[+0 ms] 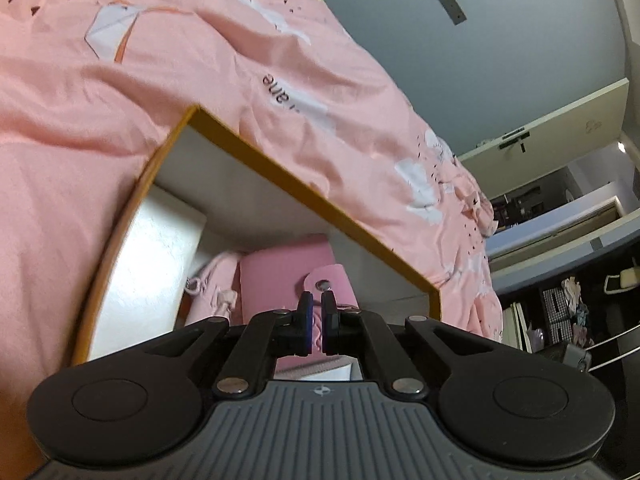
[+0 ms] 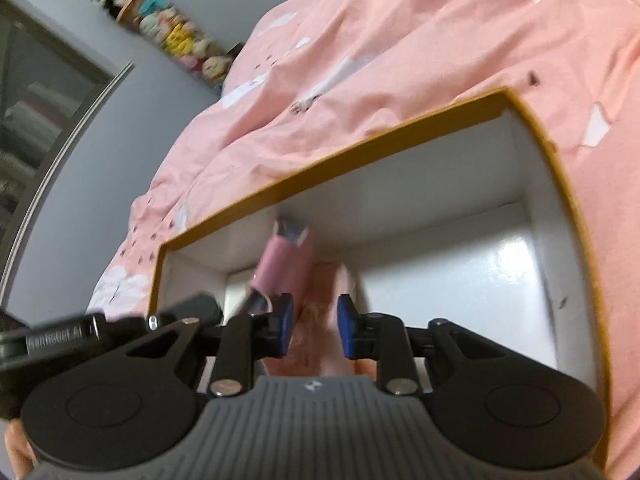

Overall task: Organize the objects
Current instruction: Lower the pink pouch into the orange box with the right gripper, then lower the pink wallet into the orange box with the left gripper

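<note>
Pink printed bed cover (image 1: 140,128) under a grey wall, carrying an open white box with a tan rim (image 1: 256,148); inside, a pink snap-flap case (image 1: 294,276) beside a pale pink drawstring pouch (image 1: 216,280). Packing step in hand, judging by the contents already laid in. Left gripper (image 1: 316,306) low in the box, fingers pressed together just short of the snap flap, pinching nothing visible. Right gripper (image 2: 314,314) hovering over the box, fingers spread either side of a pale pink item (image 2: 324,320), apparently not pressing it; pink tube (image 2: 280,268) leaning just beyond. Next: probably lifting clear and fetching another piece, without snagging the rim.
</note>
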`<state>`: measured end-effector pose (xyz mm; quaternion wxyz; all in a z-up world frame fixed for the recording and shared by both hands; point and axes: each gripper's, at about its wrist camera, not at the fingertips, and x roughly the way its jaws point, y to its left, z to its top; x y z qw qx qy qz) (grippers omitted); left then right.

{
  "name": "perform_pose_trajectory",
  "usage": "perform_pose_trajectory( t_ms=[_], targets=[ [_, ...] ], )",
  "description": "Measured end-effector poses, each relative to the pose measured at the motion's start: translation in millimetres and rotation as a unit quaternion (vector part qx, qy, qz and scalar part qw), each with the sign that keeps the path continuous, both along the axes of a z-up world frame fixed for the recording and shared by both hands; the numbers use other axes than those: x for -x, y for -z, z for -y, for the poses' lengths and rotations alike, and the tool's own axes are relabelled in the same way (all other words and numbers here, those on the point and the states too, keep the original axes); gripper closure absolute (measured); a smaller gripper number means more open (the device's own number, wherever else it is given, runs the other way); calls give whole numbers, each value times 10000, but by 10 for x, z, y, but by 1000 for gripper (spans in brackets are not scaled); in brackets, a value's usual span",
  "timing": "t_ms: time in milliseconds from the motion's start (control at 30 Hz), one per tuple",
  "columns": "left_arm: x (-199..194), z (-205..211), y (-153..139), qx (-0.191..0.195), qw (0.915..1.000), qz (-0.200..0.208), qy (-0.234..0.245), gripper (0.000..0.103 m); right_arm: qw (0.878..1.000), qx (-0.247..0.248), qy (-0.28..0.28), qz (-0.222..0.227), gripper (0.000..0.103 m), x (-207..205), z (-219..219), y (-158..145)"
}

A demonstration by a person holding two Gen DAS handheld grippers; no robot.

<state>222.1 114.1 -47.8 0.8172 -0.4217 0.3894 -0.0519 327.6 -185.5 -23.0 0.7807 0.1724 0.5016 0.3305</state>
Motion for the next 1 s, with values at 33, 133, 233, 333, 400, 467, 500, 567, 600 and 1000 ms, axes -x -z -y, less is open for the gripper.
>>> perform_pose_trajectory(
  t_ms=[33, 133, 233, 333, 400, 467, 500, 567, 600, 1000],
  targets=[
    [2, 12, 4, -25, 10000, -9, -1, 100, 9999, -79, 65, -10, 77, -23, 16, -1],
    [11, 50, -30, -457, 9988, -144, 20, 99, 9989, -265, 261, -283, 76, -103, 73, 37],
    [36, 74, -60, -882, 9958, -217, 103, 99, 9978, -286, 381, -469, 76, -155, 110, 96],
    [59, 91, -52, -1183, 9924, -298, 187, 99, 9958, -238, 537, -701, 73, -192, 140, 171],
    [63, 104, -37, -1269, 9909, -367, 254, 99, 9963, -32, 559, -657, 73, -197, 117, 188],
    [61, 140, -31, -1421, 9884, -413, 339, 95, 9967, 132, 498, -625, 73, -191, 68, 180],
    [57, 156, -28, -1487, 9872, -450, 364, 92, 9969, 208, 466, -596, 73, -191, 36, 184],
    [56, 172, -31, -1578, 9856, -472, 390, 91, 9974, 358, 324, -540, 74, -194, -50, 202],
    [57, 173, -35, -1620, 9849, -467, 391, 90, 9975, 492, 193, -462, 75, -192, -115, 204],
    [165, 231, -122, -1907, 9787, -382, 663, 83, 9956, 628, 56, 698, 74, -6, -197, -196]
  ],
)
